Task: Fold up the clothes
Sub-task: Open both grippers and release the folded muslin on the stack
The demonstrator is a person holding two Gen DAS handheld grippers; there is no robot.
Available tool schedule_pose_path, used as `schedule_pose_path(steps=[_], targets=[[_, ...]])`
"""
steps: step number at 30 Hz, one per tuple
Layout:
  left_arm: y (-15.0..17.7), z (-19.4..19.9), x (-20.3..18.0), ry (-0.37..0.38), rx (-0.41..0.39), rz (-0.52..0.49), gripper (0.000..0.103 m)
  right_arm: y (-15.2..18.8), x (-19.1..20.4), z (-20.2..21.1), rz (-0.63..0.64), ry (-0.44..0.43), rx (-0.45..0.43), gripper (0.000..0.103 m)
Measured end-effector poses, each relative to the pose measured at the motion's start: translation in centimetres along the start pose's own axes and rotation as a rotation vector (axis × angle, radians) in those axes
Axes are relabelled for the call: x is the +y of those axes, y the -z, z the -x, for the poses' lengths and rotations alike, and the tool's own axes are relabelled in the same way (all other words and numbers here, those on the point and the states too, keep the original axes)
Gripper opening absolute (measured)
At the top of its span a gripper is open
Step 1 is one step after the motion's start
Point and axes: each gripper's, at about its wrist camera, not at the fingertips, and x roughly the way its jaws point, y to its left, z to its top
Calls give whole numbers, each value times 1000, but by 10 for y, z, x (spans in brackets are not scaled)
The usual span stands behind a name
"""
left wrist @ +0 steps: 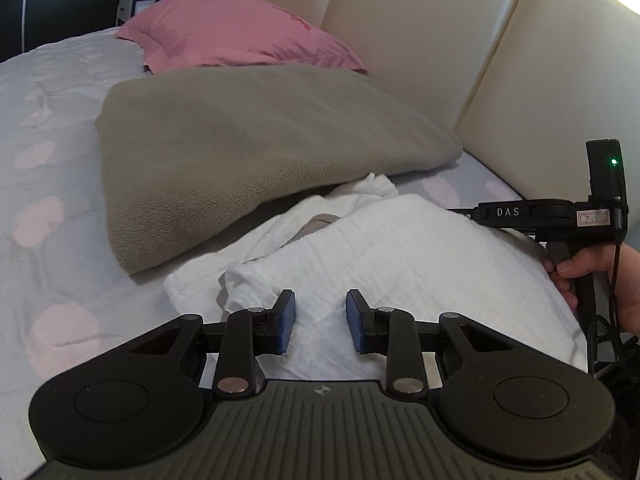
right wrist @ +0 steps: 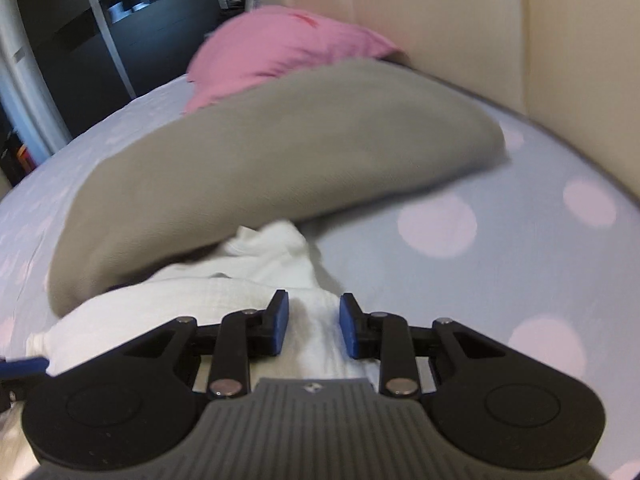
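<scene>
A white textured garment [left wrist: 400, 256] lies bunched on the bed, its far end tucked under a taupe blanket. My left gripper [left wrist: 320, 320] is open, its blue pads just above the garment's near edge, holding nothing. My right gripper [right wrist: 313, 323] is open too, low over the garment's right edge [right wrist: 224, 300], with a fold of white cloth between the pads but not clamped. The right gripper's body [left wrist: 552, 216] and the hand holding it show at the right of the left wrist view.
A taupe fleece blanket [left wrist: 256, 148] lies folded behind the garment. A pink pillow [left wrist: 236, 32] sits further back against the cream padded headboard [left wrist: 420, 40]. The bedsheet [right wrist: 480, 240] is pale grey-blue with pink dots. Dark wardrobe [right wrist: 120, 32] stands far left.
</scene>
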Motion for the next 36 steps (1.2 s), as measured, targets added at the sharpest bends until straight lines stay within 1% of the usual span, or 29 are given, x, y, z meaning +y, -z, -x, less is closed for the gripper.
schedule_pose_path(steps=[3, 6, 8, 10, 12, 13, 18, 21, 23, 24, 25, 26, 29, 31, 33, 36], targets=[[-1, 0, 0, -3, 4, -6, 27, 1, -3, -2, -21, -3, 1, 34], [-3, 13, -6, -19, -6, -39, 27, -1, 2, 11, -9, 11, -15, 34], [-2, 29, -12, -23, -40, -61, 27, -2, 2, 28, -24, 1, -53, 34], [1, 49, -21, -27, -87, -99, 27, -2, 3, 52, -9, -11, -93, 35], [8, 71, -34, -20, -127, -145, 27, 2, 6, 78, 40, -7, -120, 36], [12, 78, -41, -11, -133, -167, 27, 6, 7, 91, 60, -8, -129, 36], [42, 94, -76, 49, -108, -261, 27, 40, 6, 150, 109, -9, -159, 36], [60, 104, -96, 85, -93, -318, 27, 68, 5, 171, 124, 8, -149, 36], [71, 106, -108, 102, -76, -355, 27, 84, 3, 173, 139, 26, -121, 36], [76, 101, -111, 96, -57, -370, 27, 91, 3, 173, 147, 35, -106, 35], [80, 96, -112, 87, -37, -380, 27, 99, 2, 174, 155, 44, -91, 35], [84, 90, -113, 76, -15, -386, 24, 104, 1, 170, 158, 54, -77, 34], [91, 71, -108, 40, 66, -396, 23, 115, -4, 157, 165, 86, -33, 32], [95, 61, -103, 18, 117, -395, 22, 116, -6, 147, 163, 95, -4, 32], [96, 59, -98, 19, 128, -368, 22, 116, -6, 138, 169, 105, 30, 32], [96, 60, -97, 17, 136, -352, 22, 115, -6, 132, 142, 125, 62, 32]])
